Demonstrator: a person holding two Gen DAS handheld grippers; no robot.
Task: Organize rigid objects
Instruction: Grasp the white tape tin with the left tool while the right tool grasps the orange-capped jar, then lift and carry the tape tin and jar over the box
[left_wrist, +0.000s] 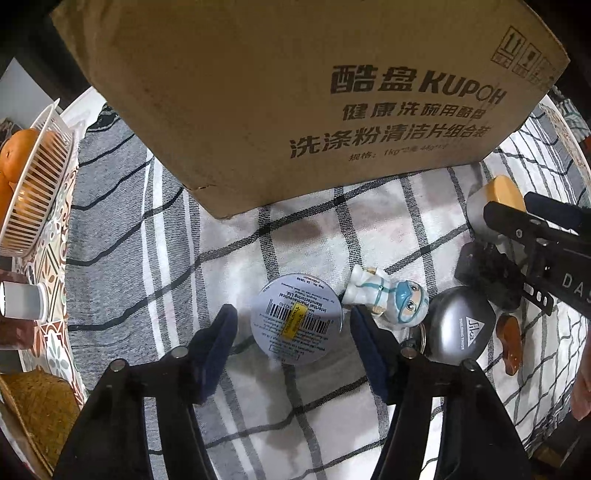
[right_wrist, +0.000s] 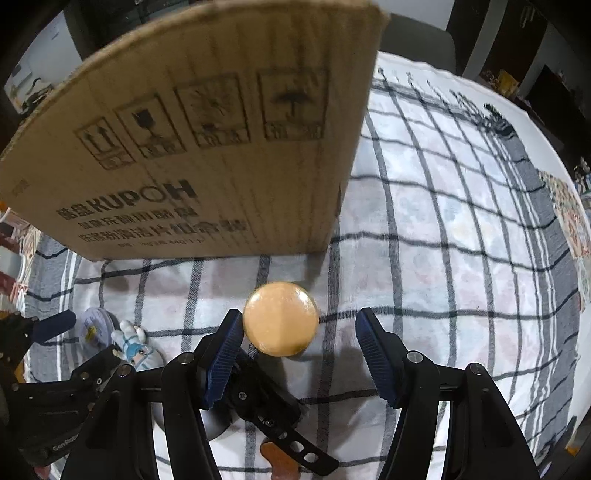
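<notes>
My left gripper (left_wrist: 293, 321) is open, its jaws on either side of a round tin (left_wrist: 296, 319) with a barcode label, lying on the checked cloth (left_wrist: 303, 240). A small masked figurine (left_wrist: 388, 297) lies just right of the tin, then a grey Sika tape measure (left_wrist: 458, 321). My right gripper (right_wrist: 299, 332) is open around a jar with a round tan lid (right_wrist: 280, 318); the left pad touches or nearly touches it. That jar (left_wrist: 491, 203) shows in the left wrist view too. A large KUPOH cardboard box (left_wrist: 314, 92) stands behind everything.
A black clip-like tool (right_wrist: 266, 402) and a brown wooden piece (left_wrist: 511, 339) lie by the tape measure. A white basket with oranges (left_wrist: 33, 184), a white cup (left_wrist: 22, 301) and a woven mat (left_wrist: 37, 410) sit at the left. The table edge (right_wrist: 569, 206) curves at far right.
</notes>
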